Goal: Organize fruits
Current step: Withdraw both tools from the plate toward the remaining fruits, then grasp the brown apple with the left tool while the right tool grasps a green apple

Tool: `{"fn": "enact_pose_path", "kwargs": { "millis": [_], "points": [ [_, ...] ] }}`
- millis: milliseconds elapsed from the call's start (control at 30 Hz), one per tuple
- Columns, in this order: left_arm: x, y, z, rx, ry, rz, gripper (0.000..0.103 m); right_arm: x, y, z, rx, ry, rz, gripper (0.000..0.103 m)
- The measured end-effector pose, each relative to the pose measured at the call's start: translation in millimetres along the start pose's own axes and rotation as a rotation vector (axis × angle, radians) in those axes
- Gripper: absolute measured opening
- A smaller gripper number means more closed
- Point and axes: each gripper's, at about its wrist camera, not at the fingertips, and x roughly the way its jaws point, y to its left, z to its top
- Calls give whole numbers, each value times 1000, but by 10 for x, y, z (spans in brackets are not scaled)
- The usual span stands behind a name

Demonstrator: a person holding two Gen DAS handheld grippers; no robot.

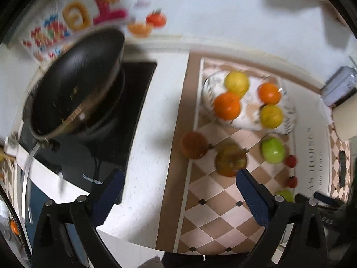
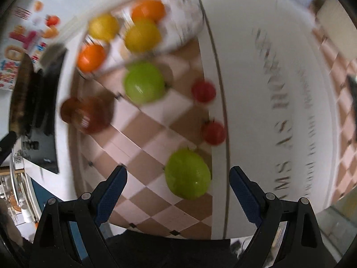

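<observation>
Beside the green apple (image 2: 188,173), blurry mat letters couldn't be read; both the left gripper (image 1: 178,192) and right gripper (image 2: 178,186) pointed down, jaws wide, holding nothing.

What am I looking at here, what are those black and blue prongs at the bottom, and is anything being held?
No robot here: a person holds a two-finger gripper in each hand, and each picture comes from a fisheye camera on one gripper, looking down along its fingers. The prongs are those fingers. The left gripper and the right gripper are both open and hold nothing. Below lies a checkered mat on a white counter. A glass bowl holds two oranges and two yellow fruits. Loose on the mat are two green apples, the nearer green apple just ahead of the right gripper, two small red fruits and two brownish-red ones. Left is a dark pan on a stovetop.
</observation>
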Motion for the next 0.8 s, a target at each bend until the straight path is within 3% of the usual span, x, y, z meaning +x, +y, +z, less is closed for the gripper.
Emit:
{"fn": "enact_pose_path", "kwargs": {
  "millis": [100,200,333,667,733,767,800],
  "points": [
    [255,33,41,-30,63,4,102,298,-57,-11,11,54,-4,89],
    [377,-66,78,-39,97,-33,102,498,-62,-24,6,87,-7,73],
    [655,-401,147,22,168,-74,102,499,-25,-41,-29,57,-44,59],
    [1345,-1021,150,177,296,-64,101,498,-112,-24,-13,107,-13,60],
    [1366,-1087,138,204,282,-67,85,506,-109,-41,-21,111,-24,60],
    [1380,-1117,122,217,282,-63,65,516,-105,-51,-28,114,-31,60],
    [1399,-1135,107,226,285,-51,64,521,-97,-63,-33,113,-34,60]
  ]
}}
